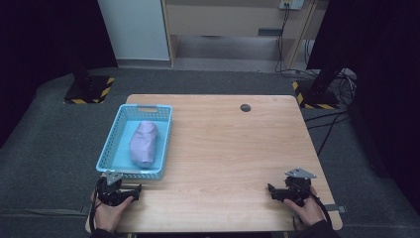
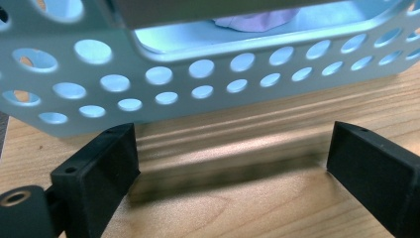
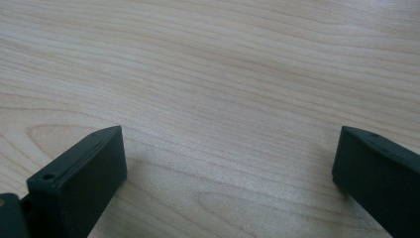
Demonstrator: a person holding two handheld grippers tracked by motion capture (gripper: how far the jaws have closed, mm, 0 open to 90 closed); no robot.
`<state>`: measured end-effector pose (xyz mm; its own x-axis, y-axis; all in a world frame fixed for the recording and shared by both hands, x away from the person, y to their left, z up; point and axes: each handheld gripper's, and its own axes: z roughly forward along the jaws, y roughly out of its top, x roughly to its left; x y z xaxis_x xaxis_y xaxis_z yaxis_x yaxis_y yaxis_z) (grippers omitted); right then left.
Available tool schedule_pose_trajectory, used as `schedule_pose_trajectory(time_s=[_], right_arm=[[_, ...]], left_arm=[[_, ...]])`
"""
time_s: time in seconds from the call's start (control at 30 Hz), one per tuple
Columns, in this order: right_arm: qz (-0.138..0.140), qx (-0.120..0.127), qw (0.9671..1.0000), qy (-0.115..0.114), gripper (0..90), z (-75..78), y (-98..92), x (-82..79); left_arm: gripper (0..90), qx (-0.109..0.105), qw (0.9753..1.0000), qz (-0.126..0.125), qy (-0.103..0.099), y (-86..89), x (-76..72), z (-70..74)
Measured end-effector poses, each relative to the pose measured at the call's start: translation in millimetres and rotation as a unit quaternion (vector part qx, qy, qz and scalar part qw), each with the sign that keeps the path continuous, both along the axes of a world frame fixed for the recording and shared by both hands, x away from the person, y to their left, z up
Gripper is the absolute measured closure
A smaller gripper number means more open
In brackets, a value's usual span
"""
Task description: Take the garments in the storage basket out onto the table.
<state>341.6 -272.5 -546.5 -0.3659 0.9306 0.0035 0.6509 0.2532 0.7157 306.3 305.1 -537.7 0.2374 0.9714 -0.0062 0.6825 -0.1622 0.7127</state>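
Blue basket [image 1: 113, 144] holding purple cloth [image 1: 143, 144] far left on surface [image 1: 233, 144], left gripper [image 1: 119, 191] near it, right gripper [image 1: 282, 193] near right, both jaws wide, empty

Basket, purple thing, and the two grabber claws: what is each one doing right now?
Blue basket: upright on the table, holding the cloth.
Purple cloth: bunched up, lying inside the basket.
Left gripper: open, holding nothing, just short of the basket's near wall.
Right gripper: open, holding nothing, over bare wood.
Table: bare wood apart from the basket and a small dark disc.
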Motion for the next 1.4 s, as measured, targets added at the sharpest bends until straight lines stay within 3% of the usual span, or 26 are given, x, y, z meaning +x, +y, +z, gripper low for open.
schedule_pose_trajectory(time_s=[0.83,0.87,1.13,1.23,1.4], right_arm=[[0.0,0.0,1.0,0.0,0.6,0.0,0.0,0.0],[0.0,0.0,1.0,0.0,0.6,0.0,0.0,0.0],[0.0,0.0,1.0,0.0,0.6,0.0,0.0,0.0],[0.0,0.0,1.0,0.0,0.6,0.0,0.0,0.0],[0.0,0.0,1.0,0.0,0.6,0.0,0.0,0.0]], left_arm=[[5.3,-0.031,0.9982,-0.011,-0.05,-3.1,-16.0,30.1],[5.3,-0.038,0.9984,-0.007,-0.042,-4.4,-17.4,31.2],[5.3,-0.04,0.9973,-0.014,-0.06,-4.8,-16.2,39.5],[5.1,-0.045,0.9974,-0.012,-0.054,-4.1,-15.4,41.3],[5.1,-0.046,0.9971,-0.009,-0.061,-4.2,-16.9,45.5]])
